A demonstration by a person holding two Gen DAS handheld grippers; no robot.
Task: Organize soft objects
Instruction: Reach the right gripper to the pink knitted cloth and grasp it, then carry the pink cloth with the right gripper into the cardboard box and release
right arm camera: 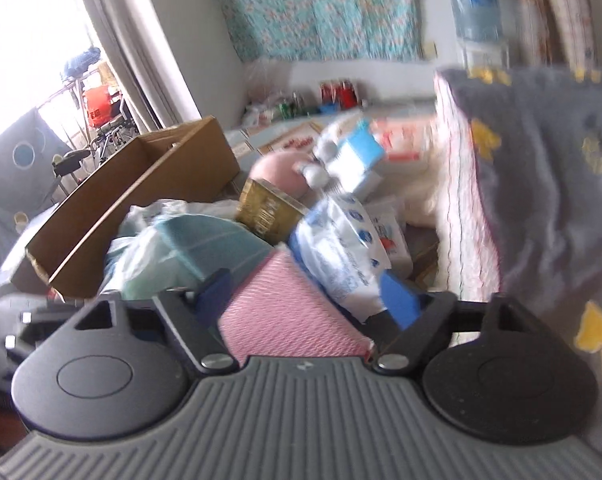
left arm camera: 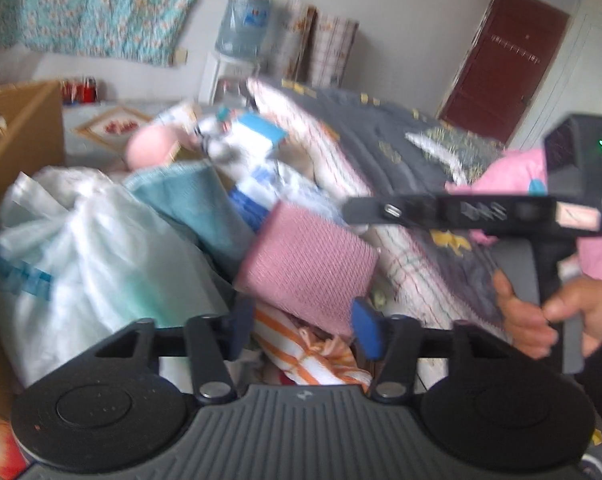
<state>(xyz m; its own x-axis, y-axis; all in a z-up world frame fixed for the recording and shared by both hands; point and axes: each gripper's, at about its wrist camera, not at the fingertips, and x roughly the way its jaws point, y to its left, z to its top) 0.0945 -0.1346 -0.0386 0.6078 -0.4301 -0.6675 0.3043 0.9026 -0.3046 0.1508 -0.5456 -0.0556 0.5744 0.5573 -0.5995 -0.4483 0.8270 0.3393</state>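
Note:
A folded pink knit towel (left arm camera: 309,268) lies on a pile of soft things, beside a folded teal towel (left arm camera: 197,204) and over an orange-striped cloth (left arm camera: 305,352). My left gripper (left arm camera: 305,332) is open, its blue pads (left arm camera: 367,332) just below the pink towel, holding nothing. My right gripper (right arm camera: 307,300) is open around the pink towel (right arm camera: 289,312), a blue pad (right arm camera: 399,300) on each side. The right gripper's body (left arm camera: 541,208) shows at the right of the left wrist view, held by a hand (left arm camera: 557,316).
A white plastic bag (left arm camera: 85,264) lies left of the pile. A cardboard box (right arm camera: 141,192) stands at the left. A grey quilt with yellow bows (right arm camera: 541,200) rises at the right. Tissue packs (right arm camera: 341,256) and a pink plush (left arm camera: 153,148) lie behind.

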